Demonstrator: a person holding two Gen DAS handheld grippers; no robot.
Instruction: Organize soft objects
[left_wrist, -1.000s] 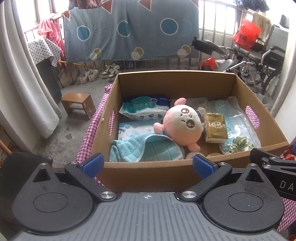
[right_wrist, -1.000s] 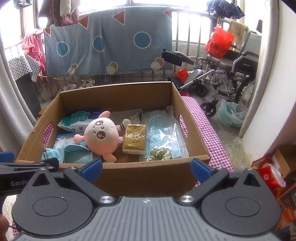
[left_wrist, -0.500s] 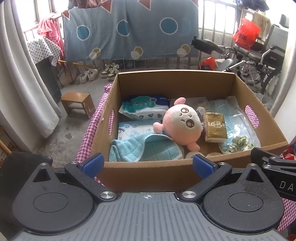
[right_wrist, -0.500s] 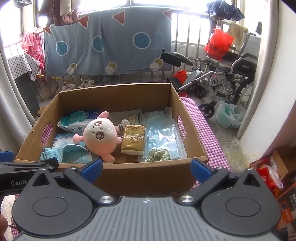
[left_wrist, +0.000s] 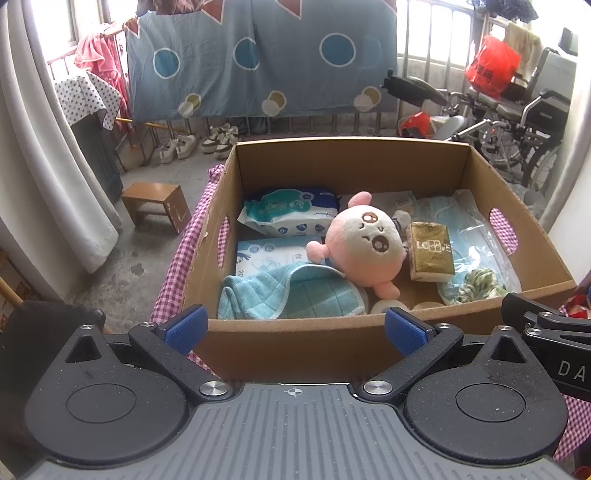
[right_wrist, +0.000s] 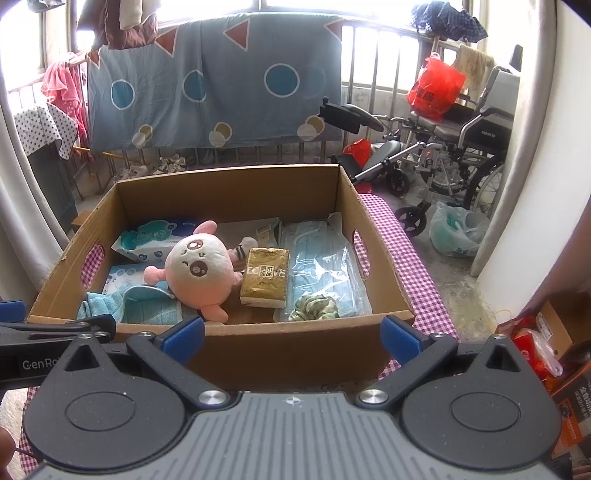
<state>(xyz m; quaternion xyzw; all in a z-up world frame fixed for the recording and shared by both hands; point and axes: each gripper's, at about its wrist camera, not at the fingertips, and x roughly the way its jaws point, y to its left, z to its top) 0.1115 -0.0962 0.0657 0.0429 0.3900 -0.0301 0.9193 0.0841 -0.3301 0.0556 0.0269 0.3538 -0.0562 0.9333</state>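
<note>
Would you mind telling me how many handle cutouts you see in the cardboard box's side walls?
2. One handle cutout is in the left wall of the cardboard box, beside the blue towel; the other is in the right wall, beside the bagged face masks.

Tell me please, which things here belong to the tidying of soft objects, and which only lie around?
Belong to the job:
cardboard box
pink plush toy
blue towel
green scrunchie
wipes pack
gold tissue pack
bagged face masks

Lying about:
wheelchair
wooden stool
shoes
red bag
</note>
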